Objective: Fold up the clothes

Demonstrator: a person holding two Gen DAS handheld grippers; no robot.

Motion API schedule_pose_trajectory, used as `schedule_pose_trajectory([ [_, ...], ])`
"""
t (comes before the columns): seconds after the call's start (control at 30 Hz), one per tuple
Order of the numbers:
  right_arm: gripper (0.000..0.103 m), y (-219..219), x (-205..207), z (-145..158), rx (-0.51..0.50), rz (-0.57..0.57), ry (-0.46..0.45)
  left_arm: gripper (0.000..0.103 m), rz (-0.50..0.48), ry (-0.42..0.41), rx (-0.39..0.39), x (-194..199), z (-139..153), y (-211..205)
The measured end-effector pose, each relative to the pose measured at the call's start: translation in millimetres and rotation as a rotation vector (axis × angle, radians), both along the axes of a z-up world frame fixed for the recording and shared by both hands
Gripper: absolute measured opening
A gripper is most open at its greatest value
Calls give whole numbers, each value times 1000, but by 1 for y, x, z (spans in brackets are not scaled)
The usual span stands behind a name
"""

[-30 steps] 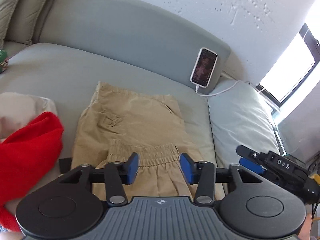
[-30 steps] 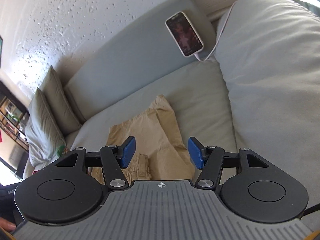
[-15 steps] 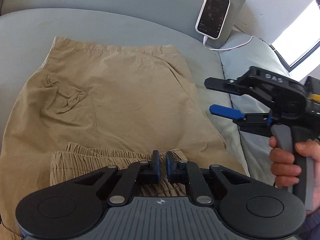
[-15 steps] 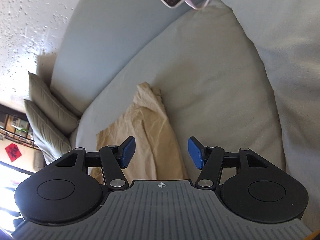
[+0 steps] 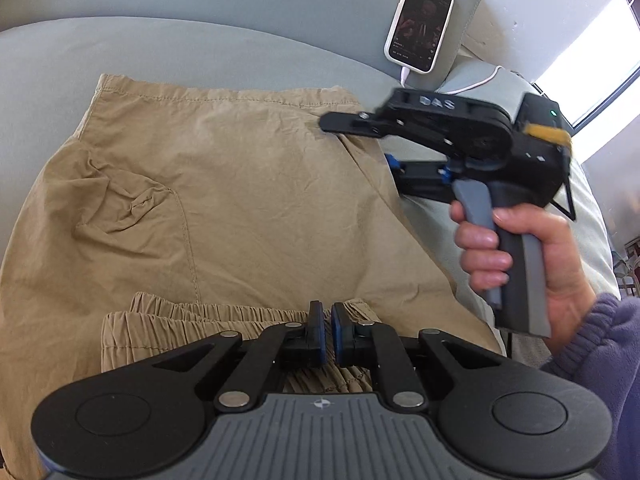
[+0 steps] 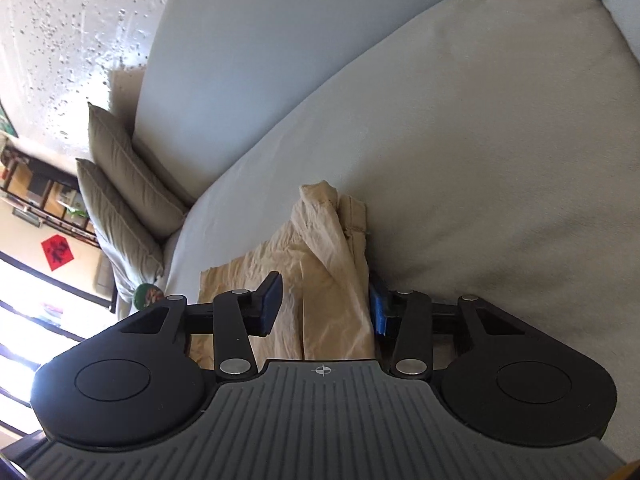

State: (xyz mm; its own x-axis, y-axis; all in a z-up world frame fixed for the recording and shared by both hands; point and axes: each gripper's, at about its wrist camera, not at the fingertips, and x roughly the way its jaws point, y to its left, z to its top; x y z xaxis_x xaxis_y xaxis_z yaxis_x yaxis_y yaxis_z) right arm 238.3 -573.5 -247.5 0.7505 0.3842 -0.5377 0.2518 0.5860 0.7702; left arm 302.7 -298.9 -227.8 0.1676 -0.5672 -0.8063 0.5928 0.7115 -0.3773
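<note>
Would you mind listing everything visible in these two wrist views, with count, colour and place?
shorts: one, tan, spread on the sofa seat, waistband nearest
phone: one, white-edged, propped on the sofa back
cable: one, white, trailing from the phone
sofa: one, grey-green
cushions: two, olive, at the sofa's far end
left gripper: black with blue pads, shut on the waistband
right gripper: black with blue pads, jaws just been closing, side edge of the shorts between them
hand: one, holding the right gripper's grip

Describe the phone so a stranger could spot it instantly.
Start at the grey sofa where the tan shorts lie. Beyond the shorts, the phone leans upright against the backrest, white-edged, screen lit, a white cable trailing from its bottom.
</note>
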Motion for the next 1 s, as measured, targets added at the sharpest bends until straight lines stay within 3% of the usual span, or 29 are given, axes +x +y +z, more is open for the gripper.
schedule_pose_trajectory([
  [0.07, 40, 5, 5, 3, -32, 2, 1, 11, -7, -13, 9, -1, 0, -2],
  [0.13, 10, 9, 8, 5, -65, 9, 11, 11, -14, -25, 17, -1, 0, -4],
  [0.17, 4, 11, 9, 6, -83, 15, 21, 11, -16, -28, 20, -2, 0, -5],
  [0.4, 3, 50, -18, 67, -335, 13, -122, 11, 15, -21, 36, -1, 2, -9],
  [0.53, 3, 84, -47, 119, -528, 70, -194, 9, 73, -49, -10, -9, 28, 5],
  [0.6, 3, 98, -70, 142, -596, 103, -241, 9, 108, -73, -90, -25, 56, 30],
  [0.7, 3, 124, -107, 165, -685, 170, -289, 20, 145, -76, -192, -56, 95, 81],
  [0.77, 3, 144, -134, 172, -764, 215, -319, 30, 172, -92, -234, -76, 112, 116],
  [0.87, 3, 178, -173, 169, -910, 294, -343, 30, 226, -112, -270, -105, 129, 169],
  [1.0, 3, 214, -226, 144, -1098, 414, -273, 30, 339, -96, -275, -136, 126, 221],
])
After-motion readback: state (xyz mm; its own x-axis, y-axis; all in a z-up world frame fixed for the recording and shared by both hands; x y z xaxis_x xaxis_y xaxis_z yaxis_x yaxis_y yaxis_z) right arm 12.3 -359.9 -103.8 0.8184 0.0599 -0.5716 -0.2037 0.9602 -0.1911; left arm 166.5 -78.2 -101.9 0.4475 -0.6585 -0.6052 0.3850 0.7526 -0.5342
